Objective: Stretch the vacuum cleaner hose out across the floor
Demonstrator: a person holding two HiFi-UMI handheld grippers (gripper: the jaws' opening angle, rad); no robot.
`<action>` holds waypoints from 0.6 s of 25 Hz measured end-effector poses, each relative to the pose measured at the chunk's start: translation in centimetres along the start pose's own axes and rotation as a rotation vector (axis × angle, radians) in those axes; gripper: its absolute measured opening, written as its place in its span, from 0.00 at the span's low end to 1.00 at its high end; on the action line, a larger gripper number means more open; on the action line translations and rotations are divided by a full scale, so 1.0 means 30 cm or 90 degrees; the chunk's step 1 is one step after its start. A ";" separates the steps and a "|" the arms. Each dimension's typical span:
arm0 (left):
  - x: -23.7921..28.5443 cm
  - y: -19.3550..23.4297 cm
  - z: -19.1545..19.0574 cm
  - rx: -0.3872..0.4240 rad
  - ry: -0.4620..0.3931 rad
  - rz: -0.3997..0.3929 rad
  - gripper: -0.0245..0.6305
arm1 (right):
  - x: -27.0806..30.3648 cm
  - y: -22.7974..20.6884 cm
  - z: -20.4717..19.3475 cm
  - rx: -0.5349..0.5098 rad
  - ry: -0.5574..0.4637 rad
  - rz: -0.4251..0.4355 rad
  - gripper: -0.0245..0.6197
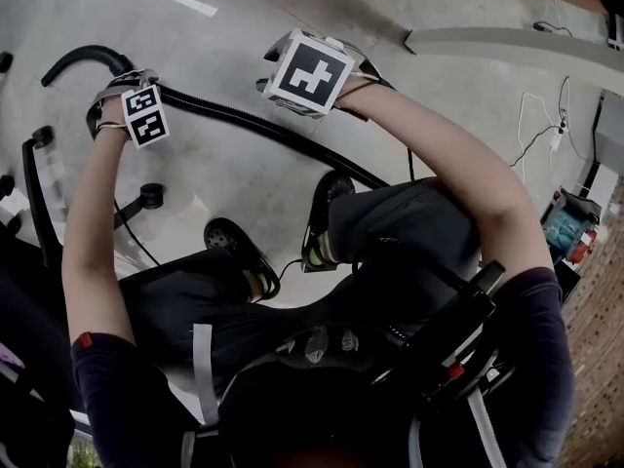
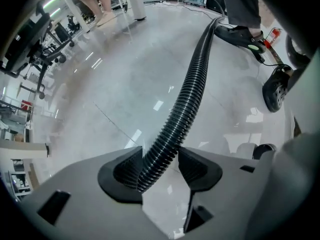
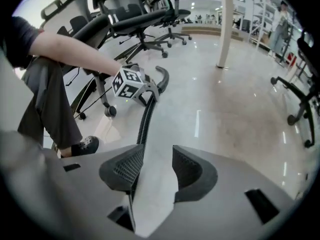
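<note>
A: What is the biggest thing here, and why does the hose lie as it does?

B: The pale floor (image 1: 234,27) fills the head view, with office chairs (image 3: 135,19) round its edge; the person stands in the middle, one shoe (image 1: 327,217) near the hose (image 1: 244,120); I judge that the hose is kept between the two hands so it can be drawn into one line.

A: Which way does it run?

B: Its long axis goes from 10 o'clock, where the curved rigid end (image 1: 83,58) is, toward 4 o'clock, under the person's legs; it bends only a little; in the left gripper view it leaves the jaws at 6 o'clock and goes off toward 1 o'clock.

A: And the claws?

B: The left gripper (image 2: 160,164) is clamped on the hose near the curved end, pads against the ribs, pointing down; I think this is to hold that end in place; the right gripper (image 3: 152,166) has its jaws apart with nothing between them; the hose passes behind its left jaw, apart from the pads; probably it needs a new place to take hold.
</note>
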State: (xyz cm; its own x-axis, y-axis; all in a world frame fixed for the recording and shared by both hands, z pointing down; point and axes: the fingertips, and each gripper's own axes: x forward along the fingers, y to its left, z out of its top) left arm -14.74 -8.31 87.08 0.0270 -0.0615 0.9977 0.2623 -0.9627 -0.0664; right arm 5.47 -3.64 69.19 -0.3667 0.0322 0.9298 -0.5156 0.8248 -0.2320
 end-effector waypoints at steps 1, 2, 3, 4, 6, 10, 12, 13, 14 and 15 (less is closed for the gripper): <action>0.001 0.005 -0.006 -0.007 0.000 -0.002 0.38 | -0.036 -0.021 0.013 0.011 -0.016 -0.016 0.32; 0.001 0.007 -0.011 -0.012 0.000 -0.004 0.39 | -0.065 -0.039 0.030 0.022 -0.033 -0.029 0.32; 0.001 0.007 -0.015 -0.014 -0.001 -0.005 0.39 | -0.087 -0.051 0.046 0.036 -0.048 -0.034 0.32; 0.001 0.006 -0.016 -0.017 -0.003 -0.007 0.39 | -0.106 -0.058 0.060 0.055 -0.063 -0.033 0.32; 0.001 0.010 -0.013 -0.026 -0.008 -0.011 0.39 | -0.140 -0.067 0.080 0.096 -0.091 -0.022 0.32; 0.000 0.025 -0.029 -0.057 -0.022 -0.004 0.39 | -0.197 -0.088 0.129 0.144 -0.141 -0.008 0.32; 0.000 0.042 -0.042 -0.065 -0.028 0.004 0.39 | -0.222 -0.106 0.159 0.159 -0.169 -0.005 0.32; 0.001 0.051 -0.046 -0.069 -0.031 0.007 0.39 | -0.231 -0.115 0.172 0.170 -0.183 -0.003 0.32; 0.004 0.057 -0.047 -0.072 -0.033 0.008 0.39 | -0.236 -0.120 0.181 0.183 -0.194 0.000 0.32; 0.009 0.058 -0.044 -0.074 -0.035 0.007 0.39 | -0.237 -0.120 0.183 0.197 -0.201 0.003 0.32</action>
State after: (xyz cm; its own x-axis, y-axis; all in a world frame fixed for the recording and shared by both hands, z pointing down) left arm -15.54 -10.36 87.25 0.0830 -0.0608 0.9947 0.1475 -0.9864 -0.0726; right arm 5.68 -9.93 61.85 -0.5639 -0.1786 0.8063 -0.7035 0.6153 -0.3556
